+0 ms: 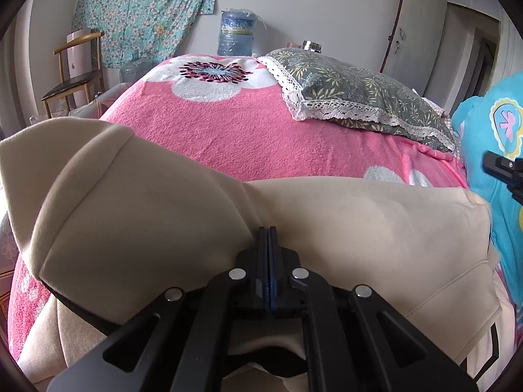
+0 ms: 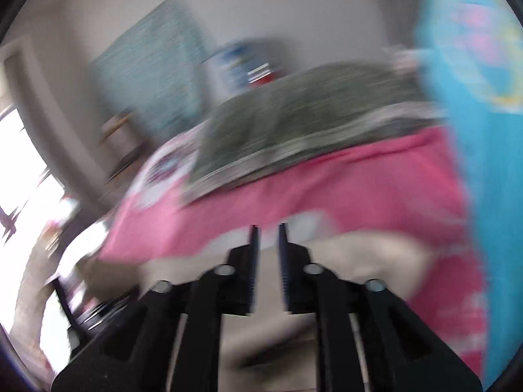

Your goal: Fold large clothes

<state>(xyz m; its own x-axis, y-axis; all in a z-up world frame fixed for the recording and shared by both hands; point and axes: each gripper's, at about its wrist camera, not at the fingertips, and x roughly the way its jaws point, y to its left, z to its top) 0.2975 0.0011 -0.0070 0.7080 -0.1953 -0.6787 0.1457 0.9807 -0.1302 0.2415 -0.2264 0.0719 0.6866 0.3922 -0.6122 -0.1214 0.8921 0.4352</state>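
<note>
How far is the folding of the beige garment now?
Done: the beige garment lies on the pink blanket, its left part already turned over. In hand: the left claw is shut at the crease. The right claw is open and holds nothing. Left: the remaining folds.

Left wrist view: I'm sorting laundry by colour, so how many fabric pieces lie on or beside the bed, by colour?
Cream garment: 1
Pink blanket: 1
Grey-green pillow: 1
Blue patterned cloth: 1
Teal floral hanging cloth: 1
Total: 5
</note>
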